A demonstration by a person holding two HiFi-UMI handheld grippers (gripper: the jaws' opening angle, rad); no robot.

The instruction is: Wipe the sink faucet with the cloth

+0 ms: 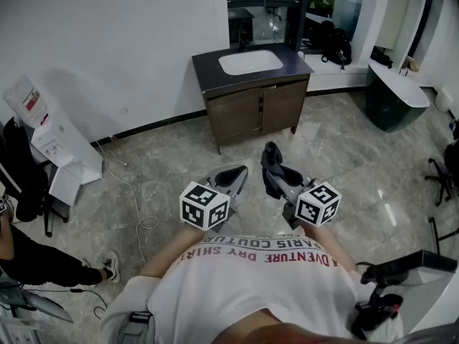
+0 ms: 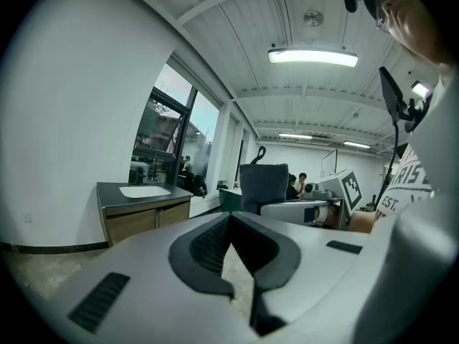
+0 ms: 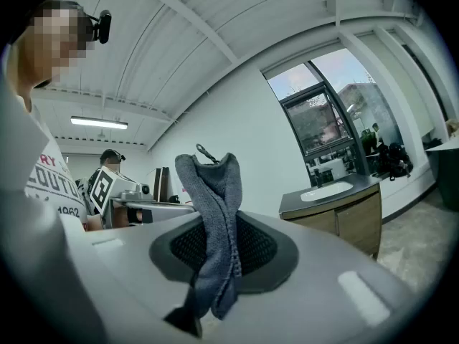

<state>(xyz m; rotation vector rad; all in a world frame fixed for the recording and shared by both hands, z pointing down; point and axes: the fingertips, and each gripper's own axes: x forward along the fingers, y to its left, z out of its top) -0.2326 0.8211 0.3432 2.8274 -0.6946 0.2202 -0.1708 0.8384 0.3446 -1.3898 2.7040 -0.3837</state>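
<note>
Open floor (image 1: pixel 337 170) leads to the sink cabinet (image 1: pixel 254 106); a cable (image 1: pixel 131 189) lies left.

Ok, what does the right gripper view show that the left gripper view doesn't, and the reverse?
Only the right gripper view shows the grip: the right tongs shut on the grey cloth, which stands up between the pads. Only the left gripper view shows the left tongs, tips together with nothing between them. Both show the cloth and the sink cabinet with its white basin, off by the window. Neither shows a faucet that I can make out.
</note>
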